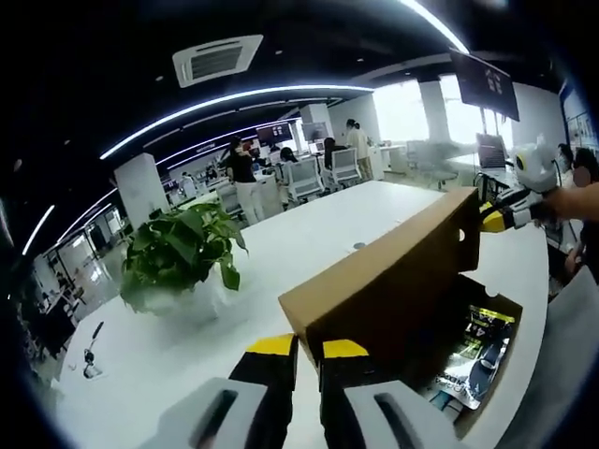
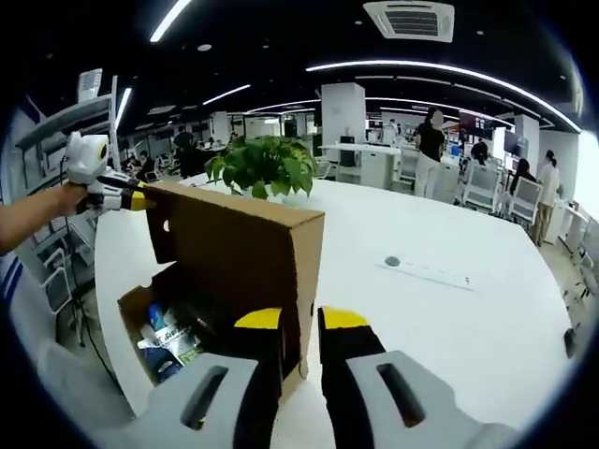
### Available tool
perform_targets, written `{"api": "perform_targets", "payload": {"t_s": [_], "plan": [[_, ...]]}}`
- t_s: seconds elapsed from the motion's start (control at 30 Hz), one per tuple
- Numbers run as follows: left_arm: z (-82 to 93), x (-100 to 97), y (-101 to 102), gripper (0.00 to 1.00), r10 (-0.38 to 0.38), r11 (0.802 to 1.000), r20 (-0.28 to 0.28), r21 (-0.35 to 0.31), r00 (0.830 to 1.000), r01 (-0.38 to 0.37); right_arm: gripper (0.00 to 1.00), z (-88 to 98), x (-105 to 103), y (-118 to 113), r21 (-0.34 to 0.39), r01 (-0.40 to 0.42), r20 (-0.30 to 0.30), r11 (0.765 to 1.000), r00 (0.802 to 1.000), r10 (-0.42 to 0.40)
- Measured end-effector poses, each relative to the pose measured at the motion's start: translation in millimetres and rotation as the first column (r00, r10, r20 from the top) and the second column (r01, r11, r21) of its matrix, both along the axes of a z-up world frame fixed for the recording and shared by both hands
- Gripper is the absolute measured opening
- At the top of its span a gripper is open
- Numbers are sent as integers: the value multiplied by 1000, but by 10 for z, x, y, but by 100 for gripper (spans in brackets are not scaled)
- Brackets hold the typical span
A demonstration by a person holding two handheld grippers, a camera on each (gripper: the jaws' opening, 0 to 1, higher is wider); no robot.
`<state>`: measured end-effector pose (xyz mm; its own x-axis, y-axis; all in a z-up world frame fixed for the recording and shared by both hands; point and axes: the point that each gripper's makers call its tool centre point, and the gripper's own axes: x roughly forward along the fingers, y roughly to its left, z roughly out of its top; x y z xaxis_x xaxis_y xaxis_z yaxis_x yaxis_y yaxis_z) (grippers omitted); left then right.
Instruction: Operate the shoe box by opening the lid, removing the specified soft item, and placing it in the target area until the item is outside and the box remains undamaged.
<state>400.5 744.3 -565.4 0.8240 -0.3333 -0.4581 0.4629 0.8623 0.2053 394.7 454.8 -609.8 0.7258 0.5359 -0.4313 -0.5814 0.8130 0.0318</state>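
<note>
A brown cardboard shoe box (image 1: 496, 388) stands on the white table, its lid (image 1: 393, 281) swung up on edge. My left gripper (image 1: 309, 348) is shut on the lid's near corner, yellow tips on either side of the cardboard. At the lid's far corner, the right gripper (image 1: 496, 220) pinches the edge. From the other end, my right gripper (image 2: 299, 320) clamps the lid (image 2: 239, 248), and the left gripper (image 2: 140, 198) holds the far corner. Inside the box lies a soft packet with dark and green print (image 1: 482, 351) (image 2: 173, 332).
A leafy potted plant (image 1: 178, 253) (image 2: 267, 164) stands on the white table (image 1: 309, 234) behind the box. Small dark things (image 1: 91, 351) lie near the table's end, and a flat strip (image 2: 430, 271) lies on it. A person's hand (image 2: 37, 215) holds the left gripper. Office desks and people fill the background.
</note>
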Motion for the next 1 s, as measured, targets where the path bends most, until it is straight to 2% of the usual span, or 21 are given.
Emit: {"api": "perform_targets", "payload": {"t_s": [0.4, 0.5, 0.8, 1.0], "plan": [[-22, 144, 7, 7, 19, 1000, -5, -13, 1000, -19, 8, -405, -3, -16, -22, 4, -69, 1000, 998, -5], [-28, 186, 12, 7, 26, 999, -9, -24, 1000, -26, 4, -485, 18, -13, -26, 7, -78, 1000, 997, -9], [-63, 334, 20, 7, 54, 998, -14, -31, 998, -54, 1, -625, 75, 8, -42, 10, -96, 999, 995, -14], [-85, 380, 21, 7, 63, 997, -17, -40, 998, -64, 0, -614, 85, 0, -52, 5, -79, 999, 997, -10]]}}
